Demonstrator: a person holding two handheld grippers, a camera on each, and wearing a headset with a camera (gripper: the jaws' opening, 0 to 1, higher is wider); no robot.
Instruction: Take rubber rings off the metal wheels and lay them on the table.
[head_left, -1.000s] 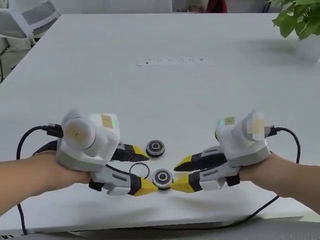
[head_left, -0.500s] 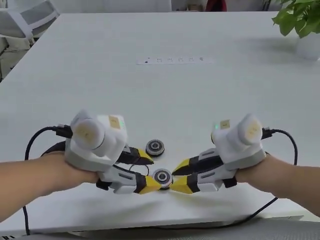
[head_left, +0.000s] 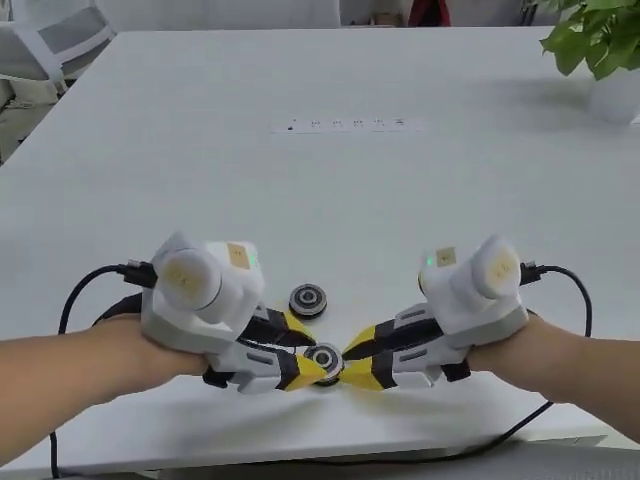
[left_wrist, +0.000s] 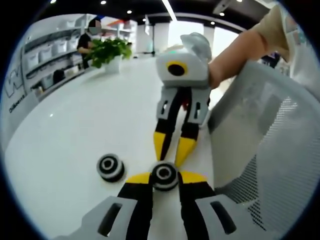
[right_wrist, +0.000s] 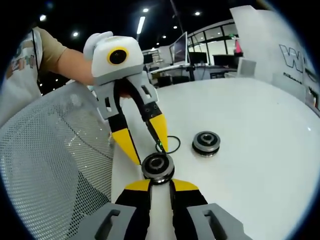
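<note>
While between left tool (left_wrist: 165, 179) tips, wheel (left_wrist: 164, 175).

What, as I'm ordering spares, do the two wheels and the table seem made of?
The near wheel and far wheel: shiny grey metal hub, likely steel, with matte black bands, probably rubber; table: smooth white top, perhaps laminate.
</note>
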